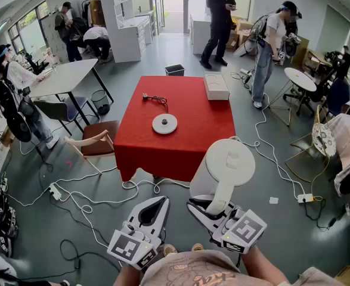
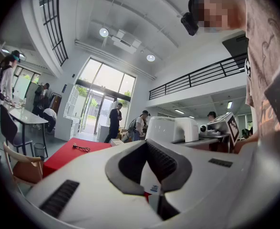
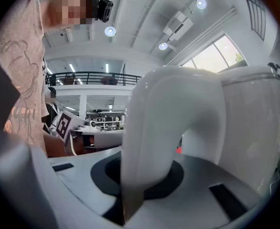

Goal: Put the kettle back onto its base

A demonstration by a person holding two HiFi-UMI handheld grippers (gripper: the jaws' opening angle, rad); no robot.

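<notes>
Nearest the body, the left tool (image 1: 161, 202) hangs empty with its jaws drawn together. The right tool (image 1: 209, 209) is clamped on the handle of the white kettle (image 1: 222, 165), held in the air short of the red worktop (image 1: 192, 142). Carrying is the step in hand; next the kettle should go forward and leftward, then lower squarely onto the round base (image 1: 164, 123). Beyond lie a plug cord (image 1: 156, 99) and a white box (image 1: 216, 86), both clear of the base. Floor cables (image 1: 97, 200) trail near the feet.
</notes>
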